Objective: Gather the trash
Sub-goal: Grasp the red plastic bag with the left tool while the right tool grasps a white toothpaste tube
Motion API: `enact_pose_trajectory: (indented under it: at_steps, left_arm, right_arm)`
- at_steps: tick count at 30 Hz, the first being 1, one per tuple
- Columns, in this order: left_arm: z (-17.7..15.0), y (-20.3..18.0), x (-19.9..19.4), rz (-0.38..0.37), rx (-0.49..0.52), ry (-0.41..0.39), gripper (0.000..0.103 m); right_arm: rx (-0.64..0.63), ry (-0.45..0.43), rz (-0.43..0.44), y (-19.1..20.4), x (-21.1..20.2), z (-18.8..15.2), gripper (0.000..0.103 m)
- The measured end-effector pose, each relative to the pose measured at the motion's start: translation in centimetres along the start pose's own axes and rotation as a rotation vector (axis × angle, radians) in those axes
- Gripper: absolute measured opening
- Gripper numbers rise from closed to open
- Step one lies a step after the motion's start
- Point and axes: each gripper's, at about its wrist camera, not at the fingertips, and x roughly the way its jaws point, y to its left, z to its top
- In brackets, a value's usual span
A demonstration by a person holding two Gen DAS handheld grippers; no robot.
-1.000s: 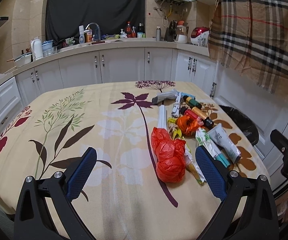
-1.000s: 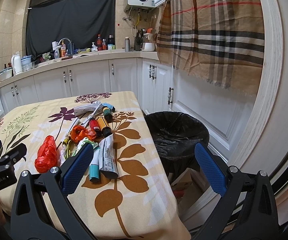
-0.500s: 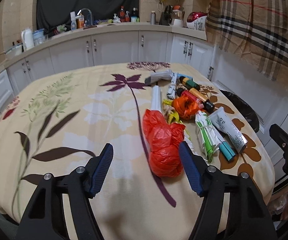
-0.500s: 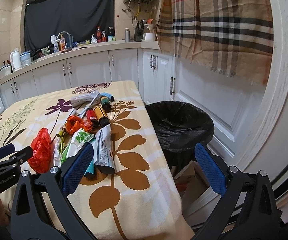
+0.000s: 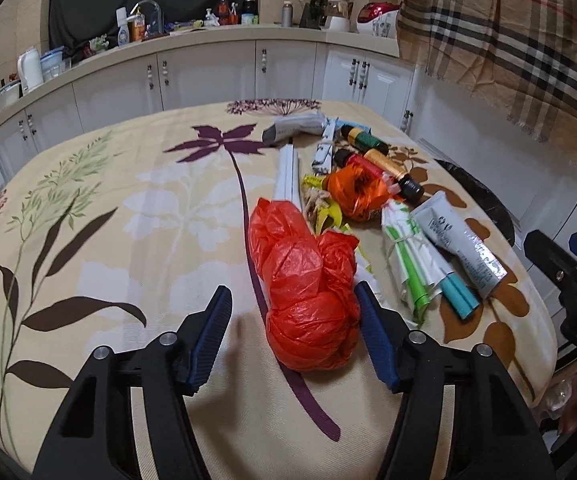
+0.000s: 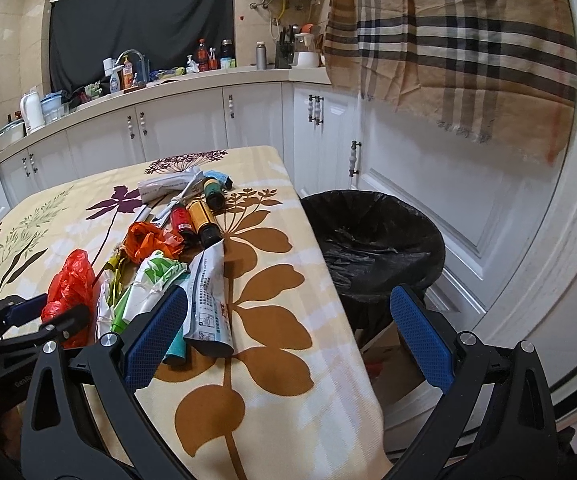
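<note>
**Closing on the red bag**

The left gripper has its jaws partway spread and has just been narrowing them, with the crumpled red plastic bag sitting between them. The right-hand pad looks to be against the bag's side or just beside it; the left-hand pad stands clearly apart from it, so the bag is framed but not yet pinched. It lies on the flowered tablecloth, straight ahead of the fingers and slightly toward the right-hand one.

To grip well, shift the claw a touch to its right so the bag's fat lower lump sits centred, then squeeze until the thin film bunches firmly; a loose hold on slippery plastic may let it slide out when lifted. Keep the tips just off the cloth so the fabric is not caught. Beyond the bag lie more scraps, such as an orange bag and a white tube; avoid snagging the wrappers beside the right-hand finger.

The right gripper hangs wide apart and empty over the table's edge, with the black-lined bin ahead of it and slightly to its right, ready to receive the bag
</note>
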Motion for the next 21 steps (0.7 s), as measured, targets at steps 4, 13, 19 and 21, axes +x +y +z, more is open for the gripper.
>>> enact_pose_trajectory:
  at_steps: [4, 13, 19, 21]
  left_arm:
    - [-0.1, 0.5, 0.5, -0.015, -0.014, 0.021, 0.049]
    - [0.0, 1.4, 0.4, -0.023, -0.02, 0.013, 0.038]
    - [0.2, 3.0, 0.3, -0.006, -0.057, 0.01, 0.038]
    - [0.4, 3.4, 0.2, 0.0, -0.067, 0.003, 0.038]
  right_arm:
    - [-0.01, 0.01, 0.009, 0.5, 0.6, 0.2, 0.099]
    - [-0.038, 0.018, 0.036, 1.8, 1.6, 0.7, 0.096]
    - [-0.069, 0.066, 0.073, 2.9, 2.9, 0.9, 0.069]
    - [-0.081, 0.089, 0.093, 3.3, 3.4, 0.8, 0.054]
